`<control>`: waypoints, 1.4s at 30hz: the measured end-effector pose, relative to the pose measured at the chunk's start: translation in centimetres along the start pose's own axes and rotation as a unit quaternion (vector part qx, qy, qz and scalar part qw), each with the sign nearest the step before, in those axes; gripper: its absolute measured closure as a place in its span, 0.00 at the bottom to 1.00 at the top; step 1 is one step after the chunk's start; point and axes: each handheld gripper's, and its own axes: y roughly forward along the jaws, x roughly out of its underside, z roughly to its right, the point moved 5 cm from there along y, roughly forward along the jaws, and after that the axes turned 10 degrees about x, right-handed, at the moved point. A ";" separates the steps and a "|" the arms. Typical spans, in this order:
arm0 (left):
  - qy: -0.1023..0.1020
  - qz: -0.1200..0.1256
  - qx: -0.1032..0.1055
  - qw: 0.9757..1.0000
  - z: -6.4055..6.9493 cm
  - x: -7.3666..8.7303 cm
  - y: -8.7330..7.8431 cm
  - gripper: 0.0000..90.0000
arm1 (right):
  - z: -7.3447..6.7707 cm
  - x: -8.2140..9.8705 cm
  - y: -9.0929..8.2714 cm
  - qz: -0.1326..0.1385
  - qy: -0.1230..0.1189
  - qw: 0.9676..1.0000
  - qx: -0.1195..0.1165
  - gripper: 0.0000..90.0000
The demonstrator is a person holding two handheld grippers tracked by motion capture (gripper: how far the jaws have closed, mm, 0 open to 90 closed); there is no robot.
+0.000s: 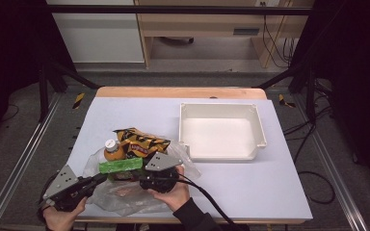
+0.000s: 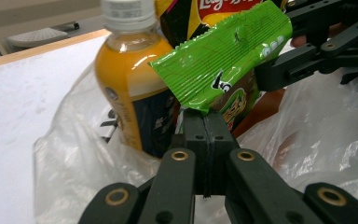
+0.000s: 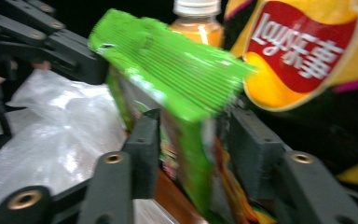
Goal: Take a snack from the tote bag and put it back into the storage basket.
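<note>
We are pinching the plastic bag [image 2: 74, 163] in our shut left gripper [image 2: 206, 122] to steady it. Our right gripper [image 3: 193, 140] is straddling the green snack packet [image 3: 168, 65] with jaws apart, not pressing, so it can come out.

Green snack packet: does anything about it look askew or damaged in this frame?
The green crinkled foil snack packet is tilted, its sealed end creased, between the left gripper and right gripper above the clear plastic bag. No tear visible.

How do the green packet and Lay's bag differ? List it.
The green packet is green; the Lay's bag is black and yellow with a red logo. The green packet sits between the right hand-held gripper's jaws; the Lay's bag lies free. Both are snack packs.
</note>
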 end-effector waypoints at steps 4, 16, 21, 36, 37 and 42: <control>-0.003 0.002 -0.009 1.000 0.0 -0.1 0.5 0.97 | -0.1 0.3 0.4 -0.016 -0.019 1.000 0.010 0.76; -0.036 0.067 -0.046 0.996 -0.7 -1.3 -1.1 0.53 | 0.2 0.4 -0.1 -0.017 -0.043 0.999 0.020 0.87; -0.042 0.098 -0.076 0.991 -1.4 -2.7 -3.0 0.42 | 0.2 0.4 -0.1 -0.018 -0.040 0.999 0.022 0.87; -0.080 0.051 -0.121 0.988 -5.7 -1.1 -1.9 0.34 | 0.2 -1.1 -1.6 0.005 -0.039 0.999 0.032 0.86; -0.082 0.048 -0.121 0.988 -5.8 -1.0 -1.9 0.34 | 0.2 -1.5 -1.9 0.008 -0.041 0.999 0.033 0.86; -0.084 0.038 -0.145 0.985 -6.1 -0.5 -1.6 0.29 | 0.2 -3.7 -3.1 0.025 -0.045 0.998 0.032 0.86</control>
